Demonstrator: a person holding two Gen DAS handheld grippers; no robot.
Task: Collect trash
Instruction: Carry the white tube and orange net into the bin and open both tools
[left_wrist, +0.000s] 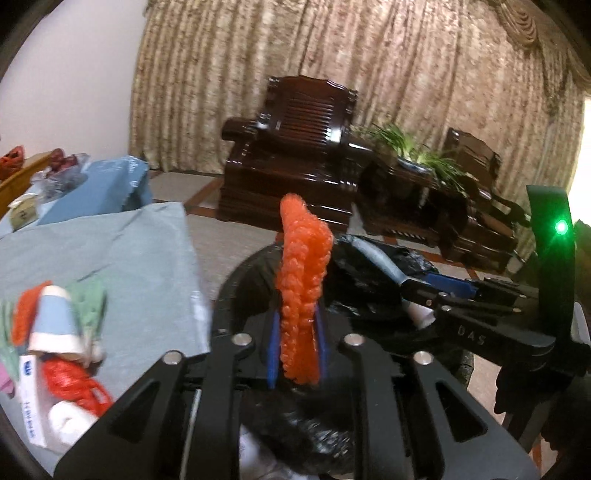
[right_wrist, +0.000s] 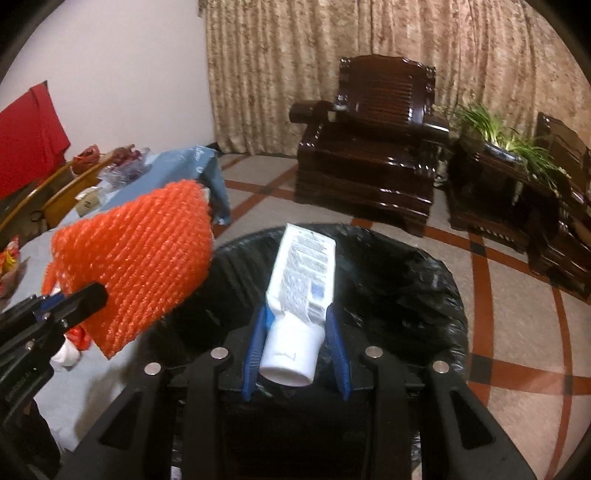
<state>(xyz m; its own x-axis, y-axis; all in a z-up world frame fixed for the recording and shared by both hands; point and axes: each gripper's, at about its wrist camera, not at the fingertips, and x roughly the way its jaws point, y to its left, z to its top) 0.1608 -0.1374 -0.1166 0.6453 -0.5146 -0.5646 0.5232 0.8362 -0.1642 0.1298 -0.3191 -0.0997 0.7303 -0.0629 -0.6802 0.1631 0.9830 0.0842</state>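
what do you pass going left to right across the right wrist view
red cloth on the wall → orange foam net sleeve → white tube in the right tool over the black-lined bin → dark wooden armchair → green potted plant

Left gripper (left_wrist: 297, 354): black linkage frame, blue-padded fingers (left_wrist: 272, 356), pointing forward and downward. Jaws partly apart, with an orange foam net sleeve (left_wrist: 301, 291) standing upright between the pads; firm pad pressure not discernible.

Right gripper (right_wrist: 295, 354): identical black frame, blue pads (right_wrist: 255, 350), angled downward. Jaws partly apart, flanking the cap end of a white squeeze tube (right_wrist: 301, 295); pads beside the cap, contact unclear.

Grippers side by side, close together, each visible in the other's view.
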